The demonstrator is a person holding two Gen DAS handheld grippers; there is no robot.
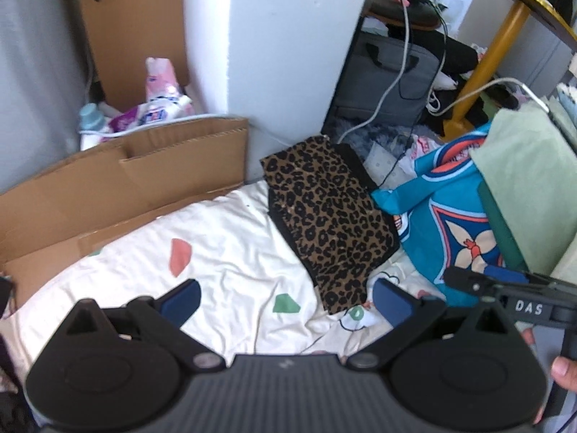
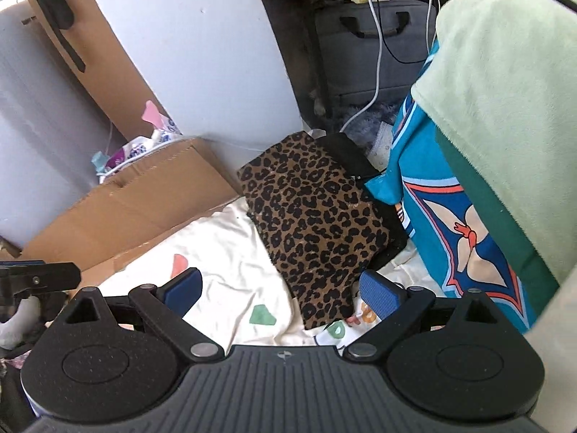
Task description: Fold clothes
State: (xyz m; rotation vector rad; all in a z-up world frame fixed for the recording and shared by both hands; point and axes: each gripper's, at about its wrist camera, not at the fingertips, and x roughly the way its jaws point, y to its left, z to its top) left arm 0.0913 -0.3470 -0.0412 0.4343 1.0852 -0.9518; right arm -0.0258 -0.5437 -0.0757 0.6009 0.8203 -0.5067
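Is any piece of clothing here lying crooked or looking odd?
The leopard-print garment lies askew on the white bedsheet, its far end hanging past the bed's edge. Both the left gripper and the right gripper are open, touching nothing.

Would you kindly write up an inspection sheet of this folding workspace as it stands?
Surface: white patterned bedsheet, wrinkled.
Job's things: leopard-print garment lying flat and folded on the sheet; pale green cloth piled atop a blue patterned fabric.
Clutter: cardboard box, packets behind it.
Grippers: left gripper and right gripper both open, empty.
Cables: white cable and black cable over a grey bag.
Surroundings: white wall, yellow post.
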